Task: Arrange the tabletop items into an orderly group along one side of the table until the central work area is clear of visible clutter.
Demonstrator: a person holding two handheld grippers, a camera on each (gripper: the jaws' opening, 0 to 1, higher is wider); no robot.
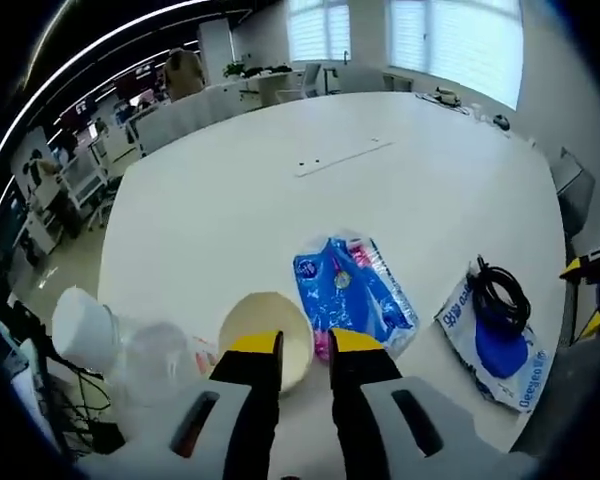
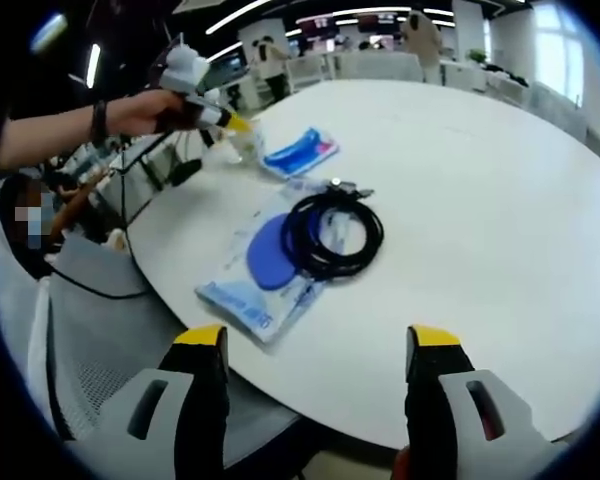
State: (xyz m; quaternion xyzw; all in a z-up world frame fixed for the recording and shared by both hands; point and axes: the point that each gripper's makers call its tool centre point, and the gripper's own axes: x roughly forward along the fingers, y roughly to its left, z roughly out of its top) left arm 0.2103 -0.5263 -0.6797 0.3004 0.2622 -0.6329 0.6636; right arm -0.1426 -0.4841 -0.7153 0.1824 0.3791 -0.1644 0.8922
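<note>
A large white table [image 1: 280, 200] stands in an open office; bright blinded windows [image 1: 450, 40] far, ceiling strip lights [image 2: 235, 15], a grey mesh chair [image 2: 90, 340] near.

Near one edge of the white worktop [image 1: 280, 190] a cream bowl [image 1: 268, 335] stands upright, a clear plastic cup [image 1: 155, 355] and a white cup [image 1: 83, 325] beside it. A blue printed packet [image 1: 352, 290] lies flat just beside the bowl (touching or not, unclear). Further along that edge, a coiled black cable [image 2: 332, 232] rests on a blue-and-white pouch [image 2: 270, 262].
</note>
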